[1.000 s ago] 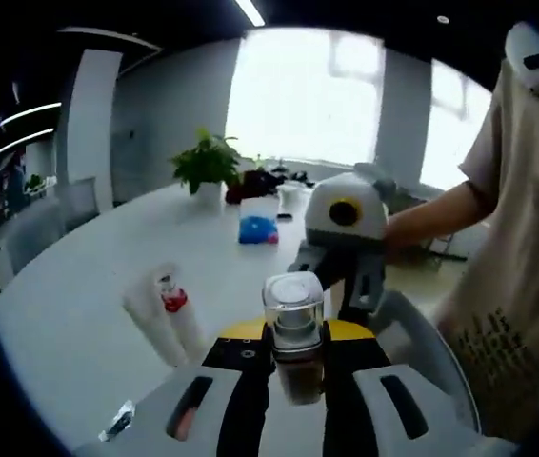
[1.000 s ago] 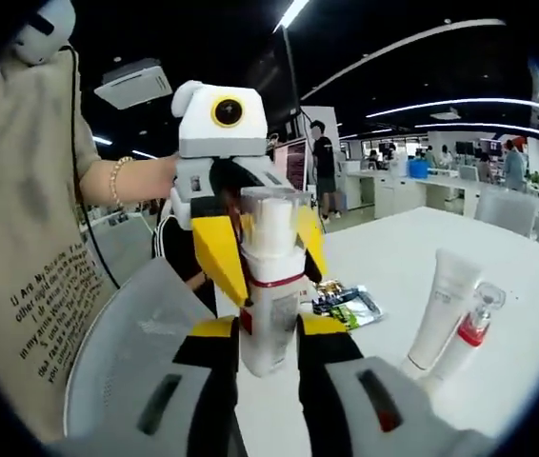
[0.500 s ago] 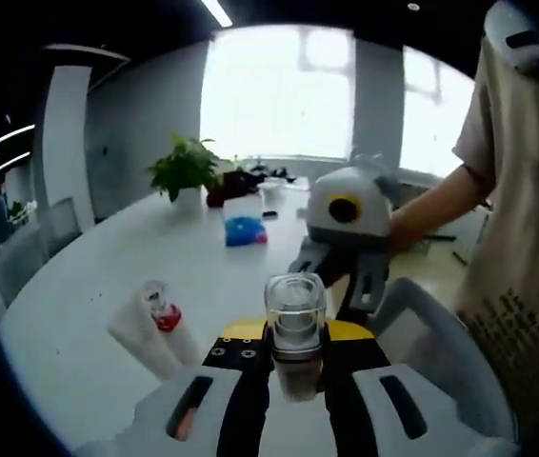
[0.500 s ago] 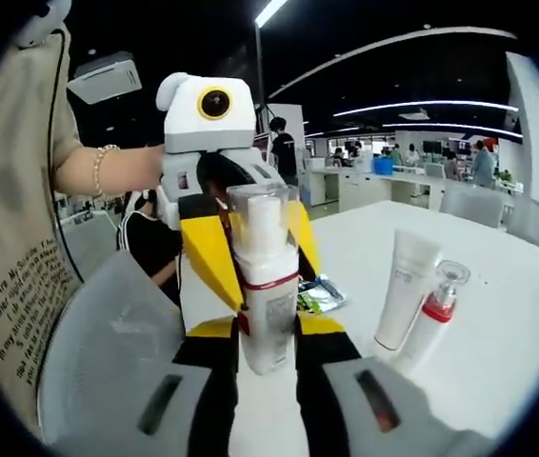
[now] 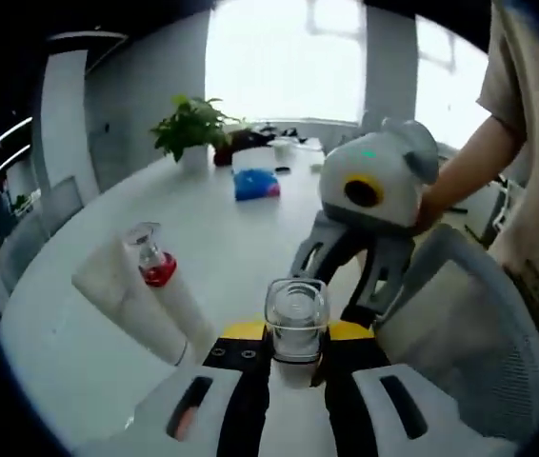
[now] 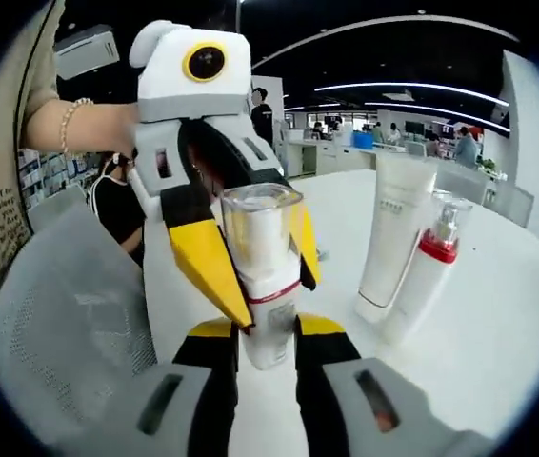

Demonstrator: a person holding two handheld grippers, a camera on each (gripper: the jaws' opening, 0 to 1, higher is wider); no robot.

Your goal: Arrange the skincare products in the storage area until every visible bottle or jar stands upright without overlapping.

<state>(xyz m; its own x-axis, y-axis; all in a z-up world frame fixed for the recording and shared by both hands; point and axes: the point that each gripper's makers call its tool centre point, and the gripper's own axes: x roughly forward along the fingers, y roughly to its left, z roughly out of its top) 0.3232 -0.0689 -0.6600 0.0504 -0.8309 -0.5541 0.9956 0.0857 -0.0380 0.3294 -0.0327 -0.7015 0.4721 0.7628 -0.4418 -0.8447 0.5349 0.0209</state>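
A white bottle (image 6: 262,286) with a clear cap and a thin red band stands between both grippers. My right gripper (image 6: 269,328) is shut on its lower body. My left gripper (image 6: 274,300) comes down from above and grips it just under the cap. In the left gripper view I look down on the clear cap of this bottle (image 5: 295,312) between my left gripper (image 5: 296,331), with the right gripper (image 5: 336,290) just behind. A white tube (image 6: 398,238) (image 5: 122,300) and a red-collared pump bottle (image 6: 427,276) (image 5: 160,276) stand upright side by side on the table.
The white table (image 5: 222,228) (image 6: 498,343) carries a potted plant (image 5: 191,129) and a blue packet (image 5: 255,184) at its far end. A grey mesh chair back (image 5: 460,314) (image 6: 60,324) stands close beside the grippers. A person's arm (image 6: 89,129) holds the left gripper.
Both grippers have carried the capped bottle lower and closer to the tube and pump bottle, which loom larger now. The grip on the bottle is unchanged.
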